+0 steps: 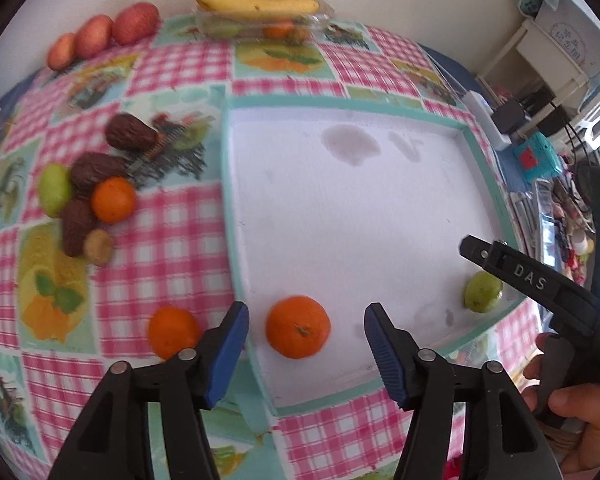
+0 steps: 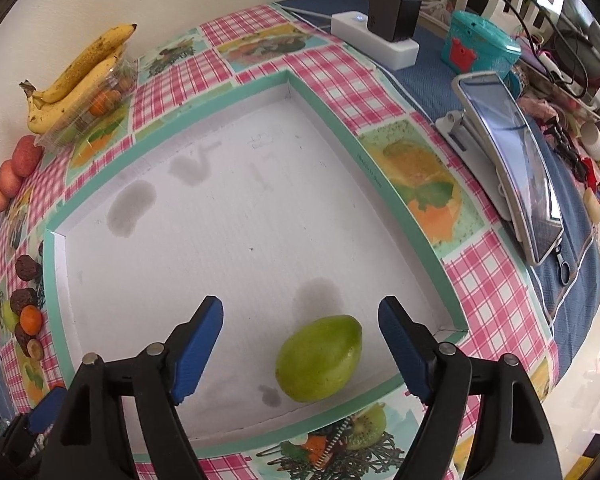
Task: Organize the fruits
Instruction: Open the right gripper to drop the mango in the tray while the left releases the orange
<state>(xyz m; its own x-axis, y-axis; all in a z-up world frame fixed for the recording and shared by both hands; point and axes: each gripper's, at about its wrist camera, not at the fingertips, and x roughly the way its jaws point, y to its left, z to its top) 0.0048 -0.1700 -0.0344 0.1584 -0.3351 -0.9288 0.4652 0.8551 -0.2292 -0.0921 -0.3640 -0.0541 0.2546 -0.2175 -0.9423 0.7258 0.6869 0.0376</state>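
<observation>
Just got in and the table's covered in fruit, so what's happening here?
A person is sorting fruit into a white tray with two hand-held claws. Both are open and holding nothing. The left claw hangs over an orange in the tray; the right claw hangs over a green fruit at the tray's corner. More fruit waits on the tablecloth.

Your right gripper stands open over the tray. A green fruit lies on the tray floor between its fingers, toward the 5 o'clock corner. Bananas sit at 10 o'clock.
</observation>
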